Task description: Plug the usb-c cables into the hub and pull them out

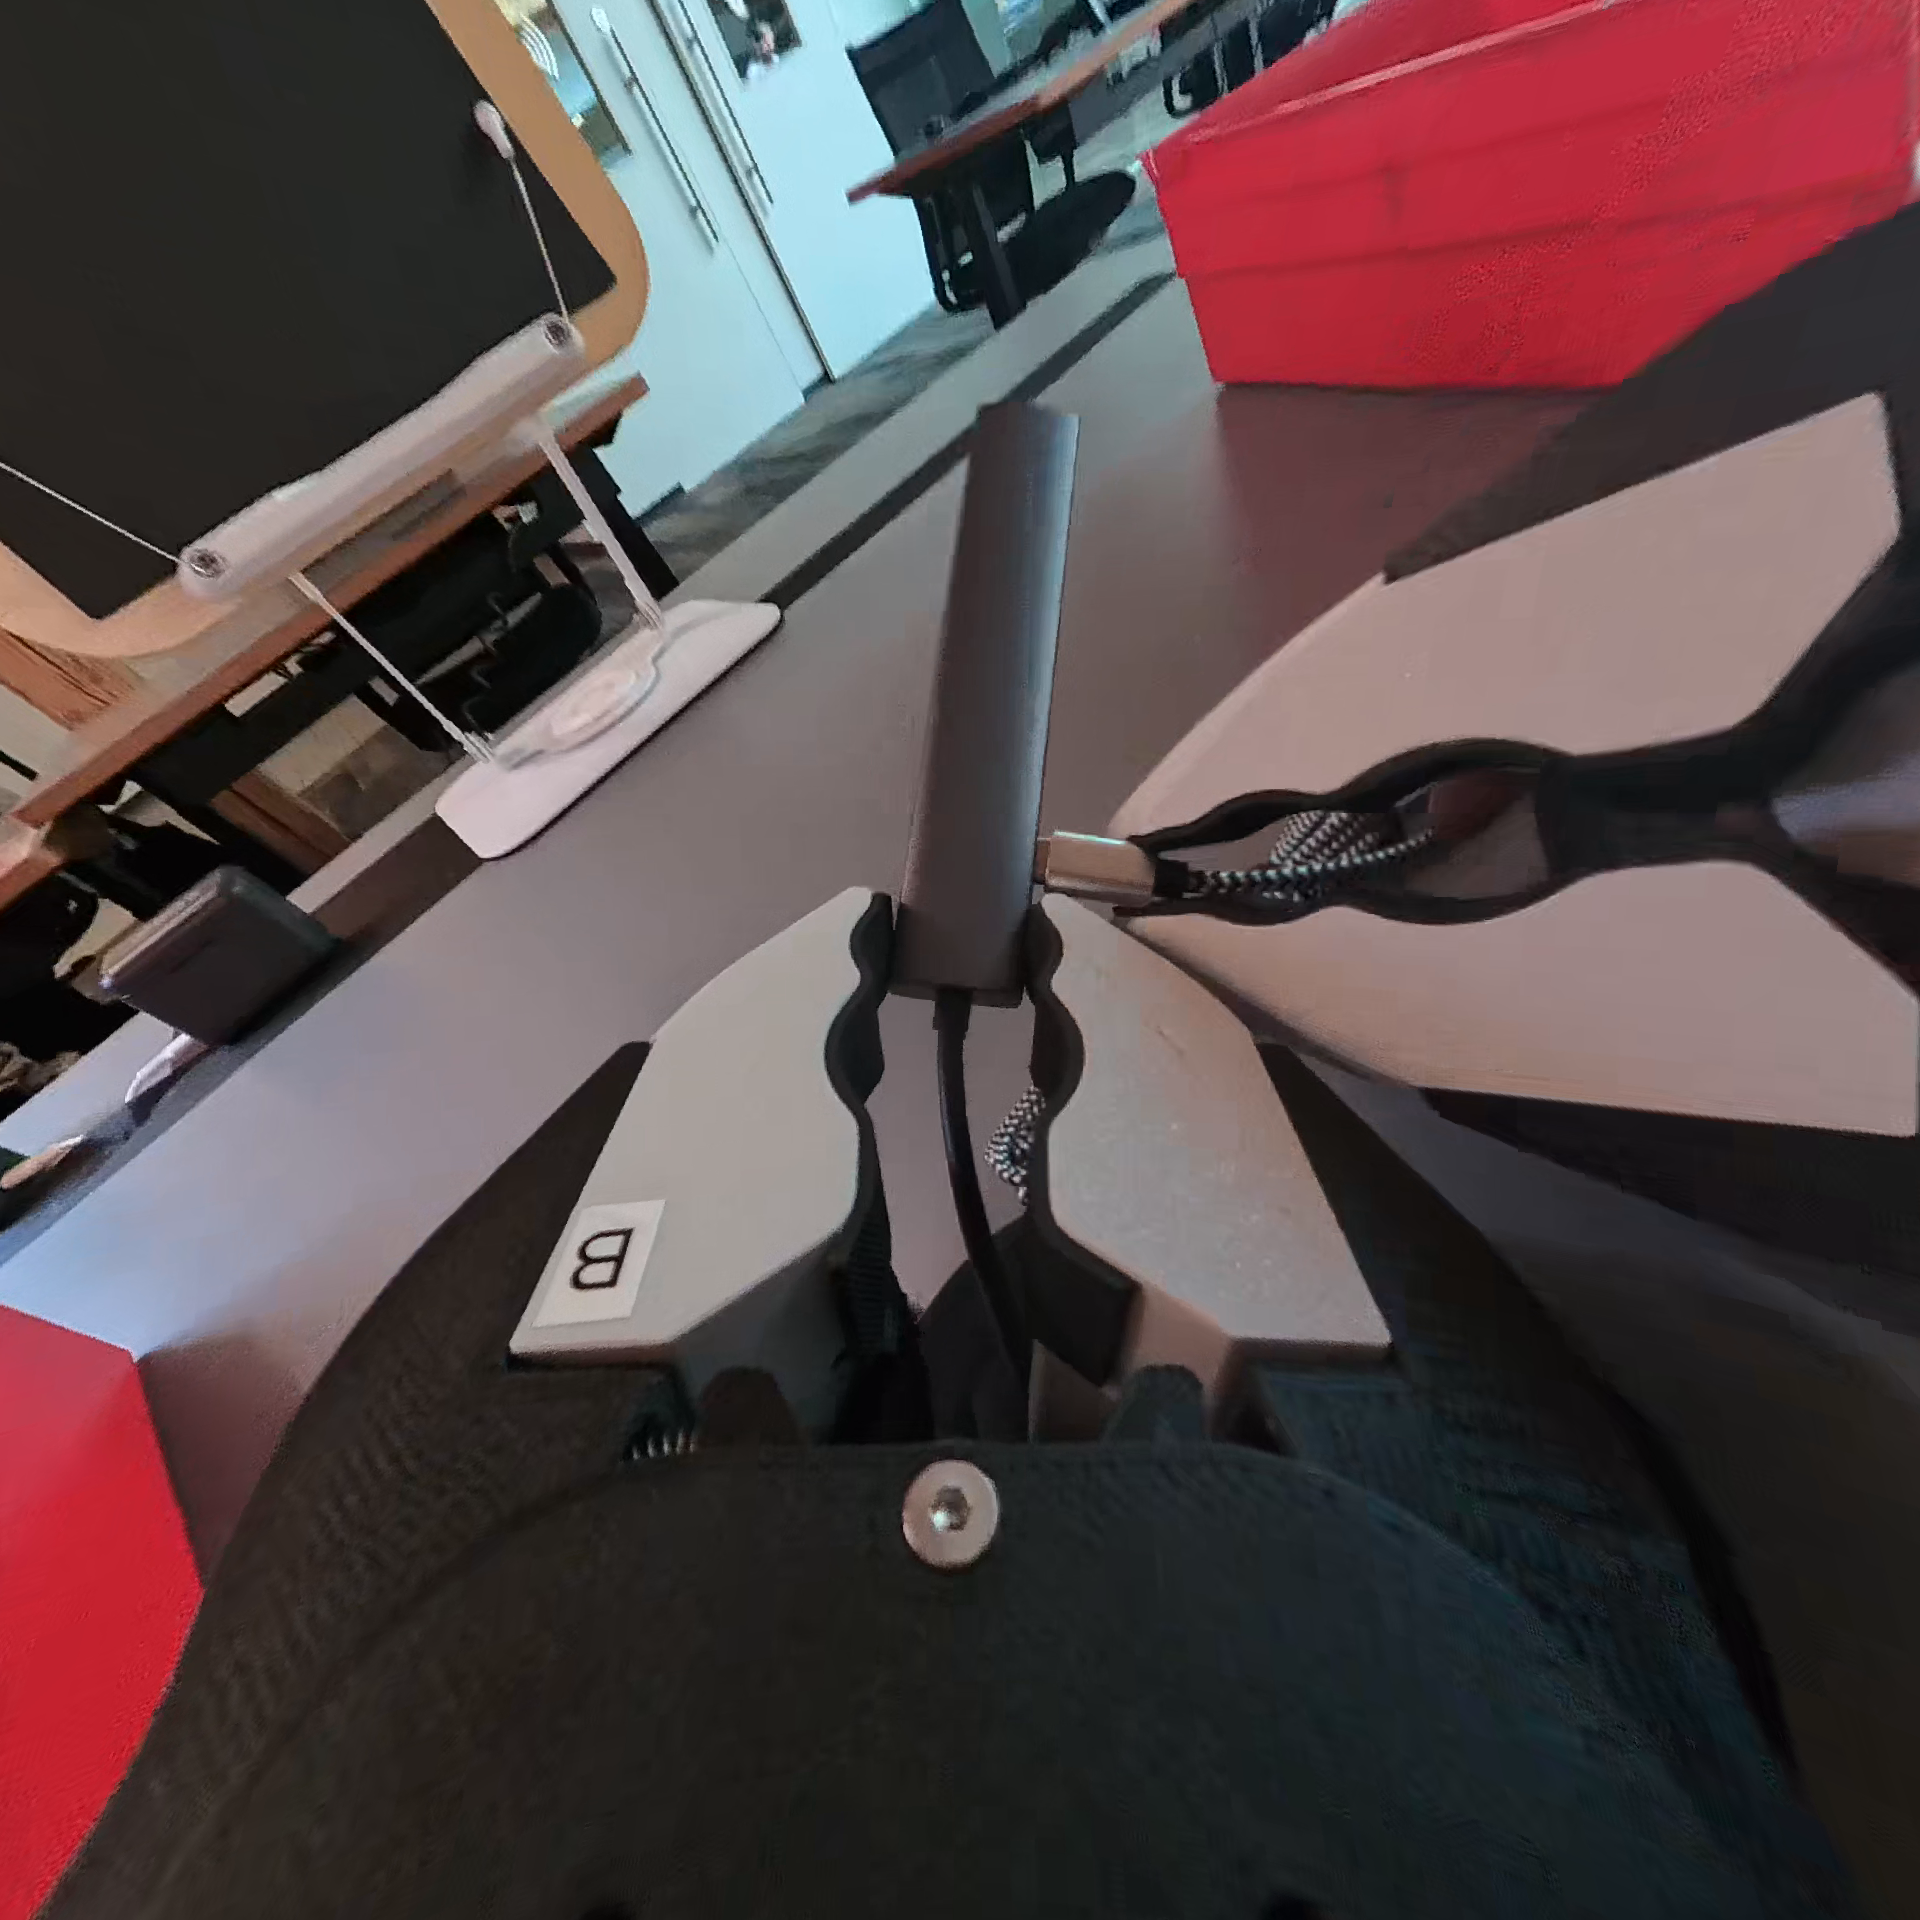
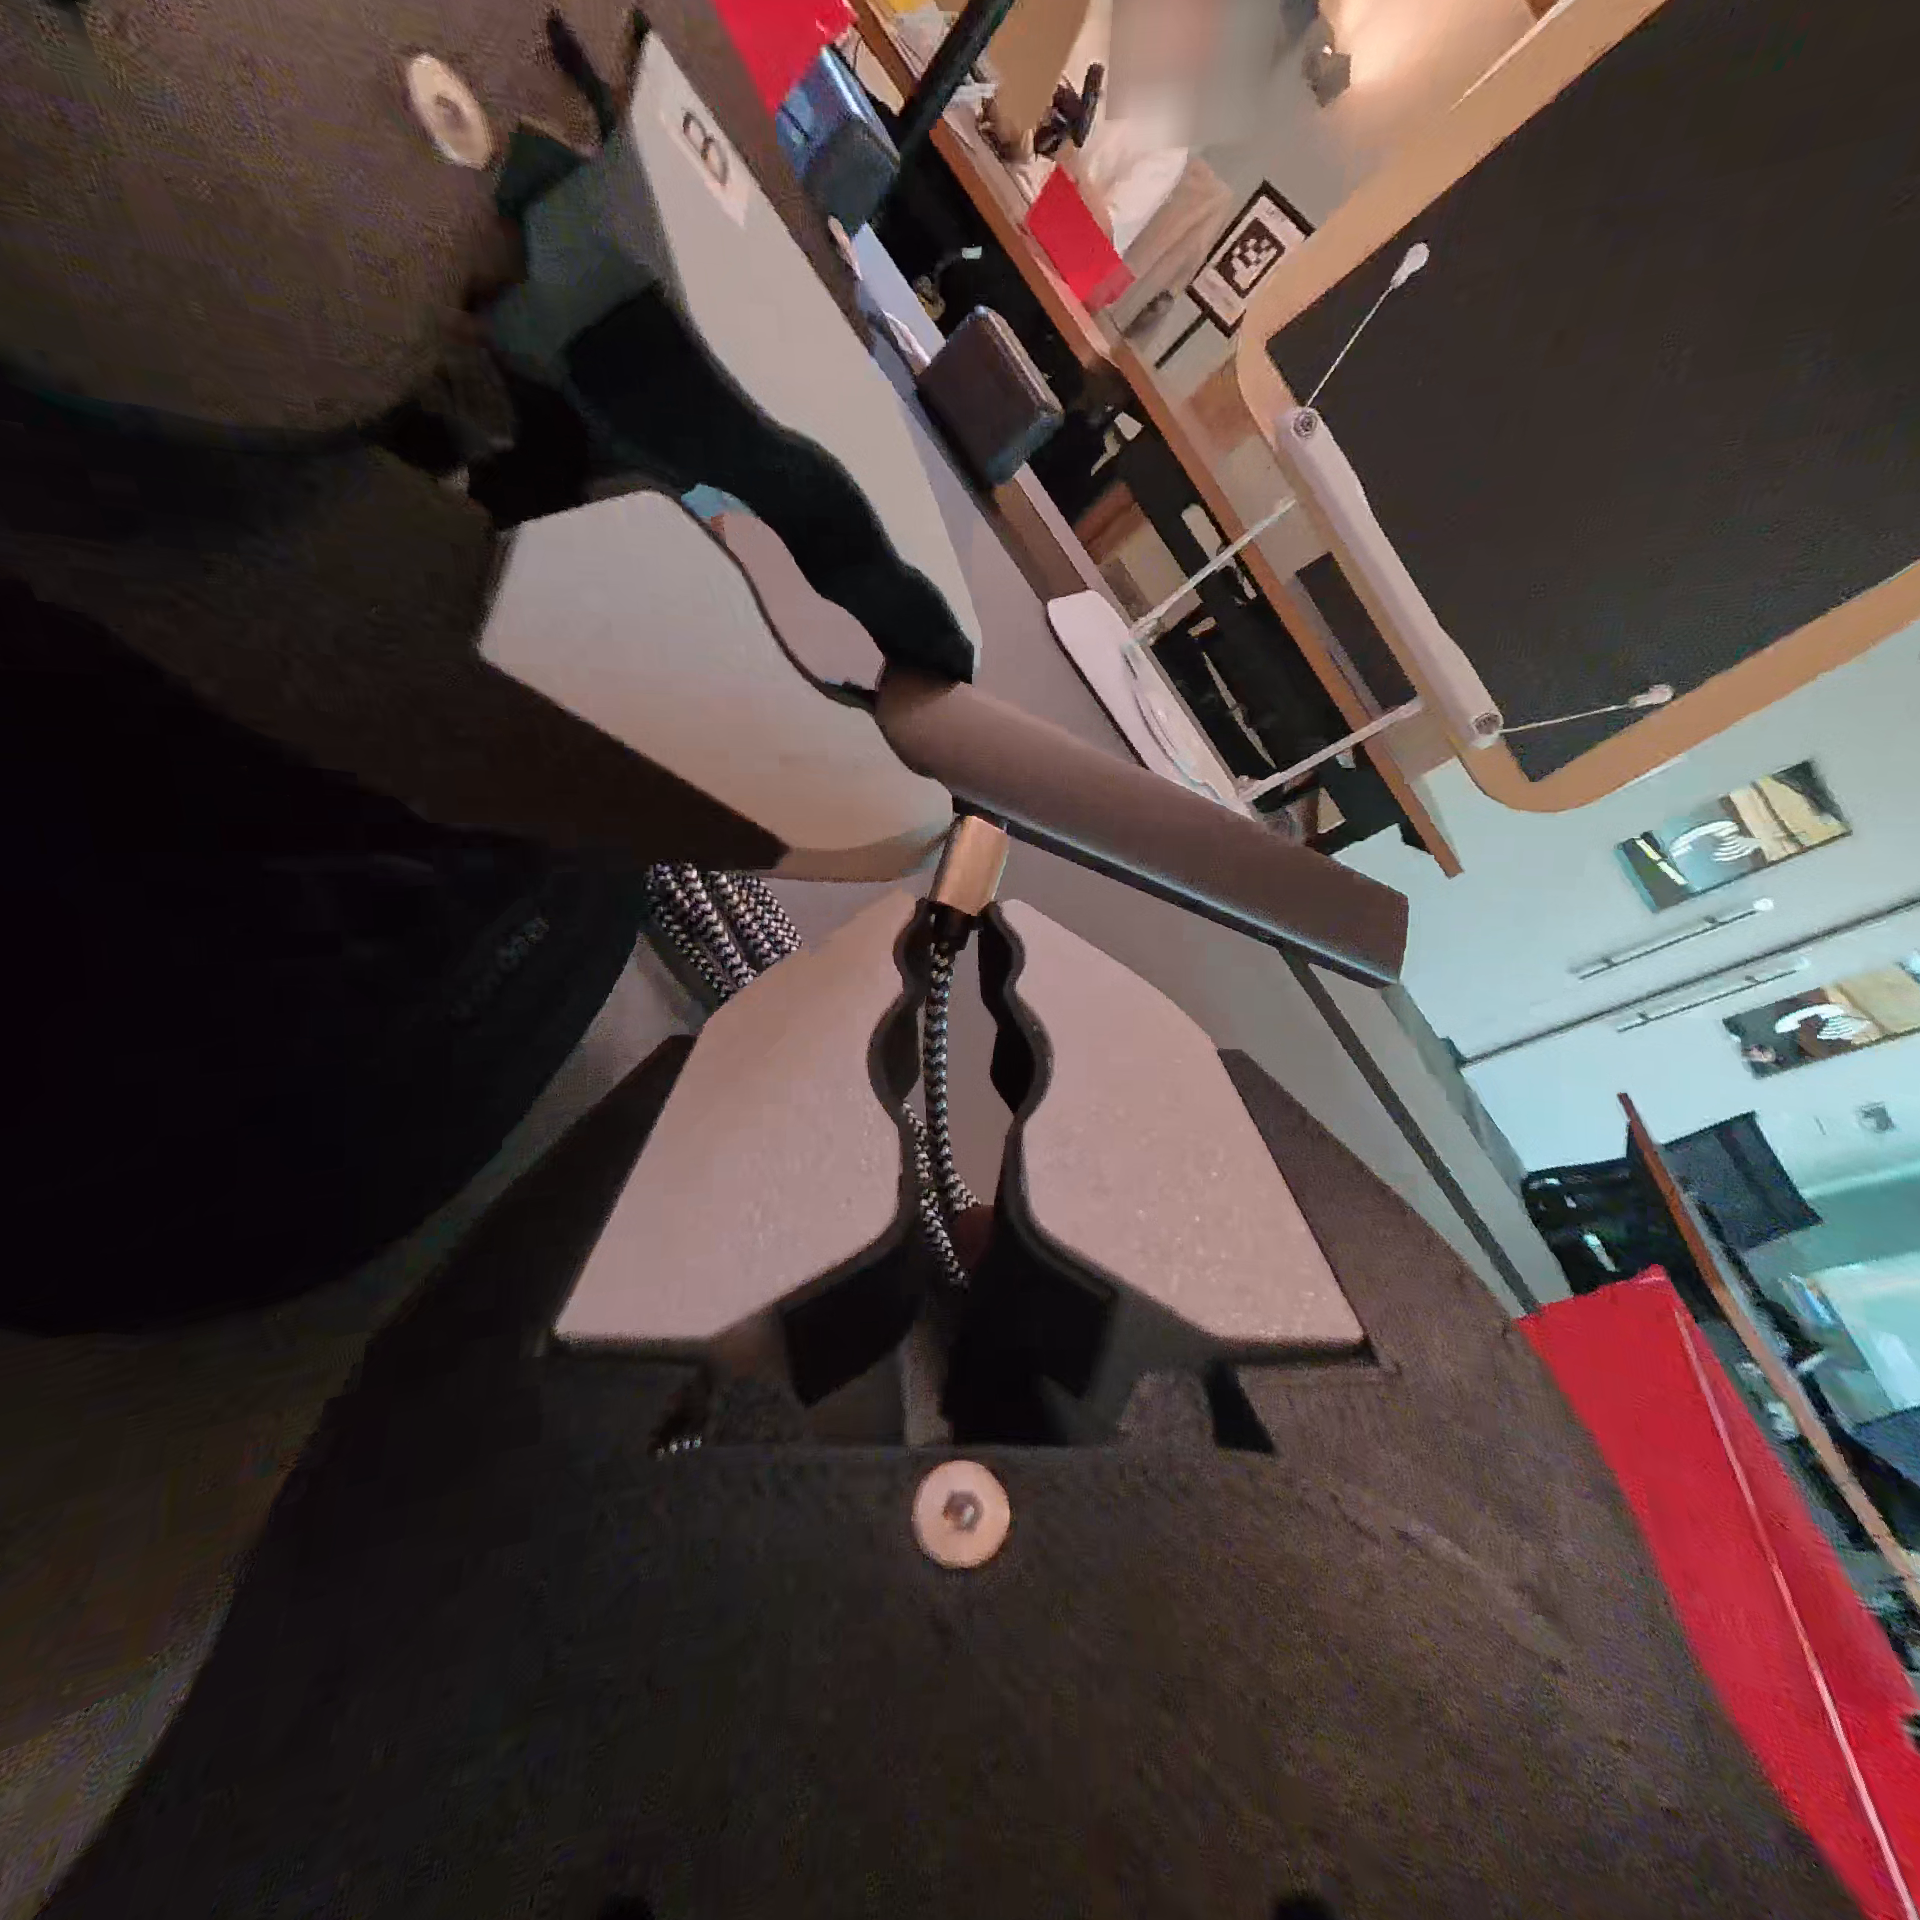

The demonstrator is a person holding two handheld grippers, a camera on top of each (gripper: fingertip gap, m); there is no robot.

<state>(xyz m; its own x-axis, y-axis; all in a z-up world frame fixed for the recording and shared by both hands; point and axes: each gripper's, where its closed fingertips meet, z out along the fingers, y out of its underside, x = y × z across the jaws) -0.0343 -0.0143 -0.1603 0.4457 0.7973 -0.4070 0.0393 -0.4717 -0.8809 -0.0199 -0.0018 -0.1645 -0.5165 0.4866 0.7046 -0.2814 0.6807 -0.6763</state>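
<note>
A long dark grey hub (image 1: 997,665) lies on the grey table, held at its near end by my left gripper (image 1: 958,945), which is shut on it. The hub's own black cord (image 1: 961,1143) runs back between the fingers. My right gripper (image 1: 1138,868) comes in from the right, shut on a braided black-and-white usb-c cable (image 1: 1309,868) just behind its silver plug (image 1: 1096,860). The plug tip touches the hub's right side. In the right wrist view my right gripper (image 2: 961,920) holds the cable (image 2: 940,1029), the plug (image 2: 966,857) meets the hub (image 2: 1143,810), and the left gripper (image 2: 883,675) clamps the hub's end.
A red box (image 1: 1507,197) stands at the table's back right, another red box (image 1: 73,1558) at the near left. A white stand (image 1: 613,717) with a clear holder sits at left, a dark small case (image 1: 213,951) near the table's left edge. More braided cable (image 2: 717,925) lies below.
</note>
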